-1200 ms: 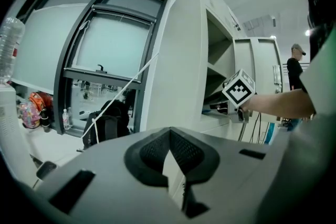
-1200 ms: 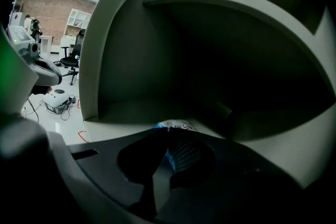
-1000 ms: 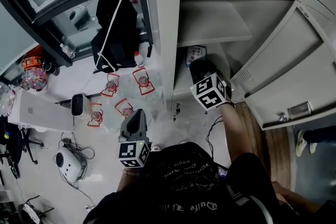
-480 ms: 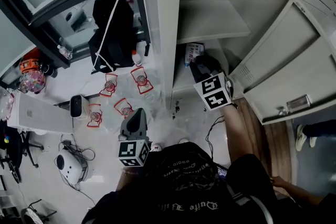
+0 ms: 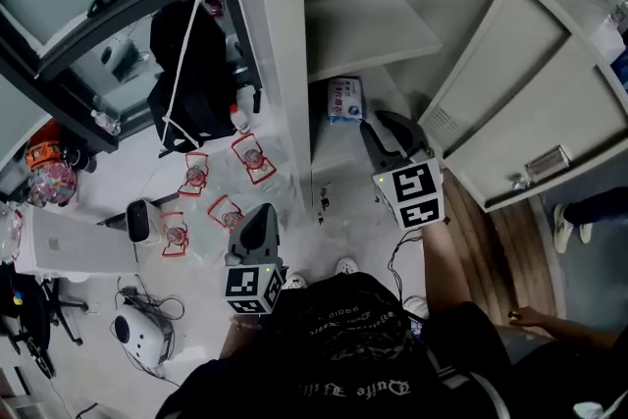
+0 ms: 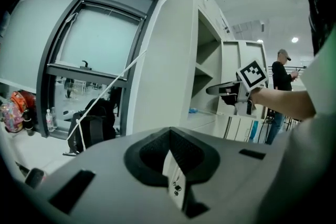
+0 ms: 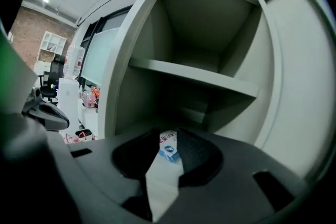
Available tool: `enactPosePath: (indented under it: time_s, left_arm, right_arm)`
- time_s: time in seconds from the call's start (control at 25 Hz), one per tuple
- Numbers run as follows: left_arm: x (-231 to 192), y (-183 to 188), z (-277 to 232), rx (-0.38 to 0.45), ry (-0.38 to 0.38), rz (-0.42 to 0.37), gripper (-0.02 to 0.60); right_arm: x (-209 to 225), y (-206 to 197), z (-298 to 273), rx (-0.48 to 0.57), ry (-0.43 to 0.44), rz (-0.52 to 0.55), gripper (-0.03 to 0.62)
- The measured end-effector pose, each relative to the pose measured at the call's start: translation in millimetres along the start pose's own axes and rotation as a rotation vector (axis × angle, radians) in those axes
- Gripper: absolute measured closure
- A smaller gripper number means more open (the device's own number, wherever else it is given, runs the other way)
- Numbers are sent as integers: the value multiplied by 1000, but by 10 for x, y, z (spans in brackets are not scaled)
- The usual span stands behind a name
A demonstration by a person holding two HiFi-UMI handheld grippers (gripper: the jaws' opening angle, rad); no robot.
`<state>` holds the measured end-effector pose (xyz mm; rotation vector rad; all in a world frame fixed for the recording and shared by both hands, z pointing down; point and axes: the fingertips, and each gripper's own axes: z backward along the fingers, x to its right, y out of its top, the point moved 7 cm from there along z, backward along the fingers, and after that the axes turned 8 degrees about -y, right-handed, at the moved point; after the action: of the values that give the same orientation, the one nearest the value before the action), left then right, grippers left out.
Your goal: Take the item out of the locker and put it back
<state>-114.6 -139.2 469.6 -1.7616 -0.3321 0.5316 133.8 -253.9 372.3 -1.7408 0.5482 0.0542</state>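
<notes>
A white and blue packet (image 5: pixel 344 99) lies on the lower shelf of the open grey locker (image 5: pixel 368 29). My right gripper (image 5: pixel 381 127) hangs just outside the locker's front, to the right of the packet and apart from it. Its jaws have just been opening and stand open with nothing between them. In the right gripper view the packet (image 7: pixel 169 147) shows through the gap of the right gripper (image 7: pixel 167 134), further in on the shelf. My left gripper (image 5: pixel 257 214) is held out over the floor, left of the locker, its jaws together on nothing. The left gripper view shows the left gripper (image 6: pixel 169 132) and the right gripper (image 6: pixel 227 89).
The locker door (image 5: pixel 530 103) stands open to the right. A black backpack (image 5: pixel 191 64) leans by the window. Several red-framed bottles (image 5: pixel 245 157) and a small white device (image 5: pixel 144 221) sit on the floor. A person (image 6: pixel 283 68) stands far off.
The right gripper has drawn back and upward out of the locker, away from the packet, and its jaws have opened. The packet stays on the lower shelf. The left gripper has hardly moved.
</notes>
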Motion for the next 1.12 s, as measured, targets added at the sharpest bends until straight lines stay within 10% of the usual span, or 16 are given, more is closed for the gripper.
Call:
enactPosePath:
  time_s: [1.12]
  left_arm:
    - [475, 107, -292, 11, -278, -53, 574]
  right_arm:
    - [-124, -718, 1485, 1, -345, -333, 494]
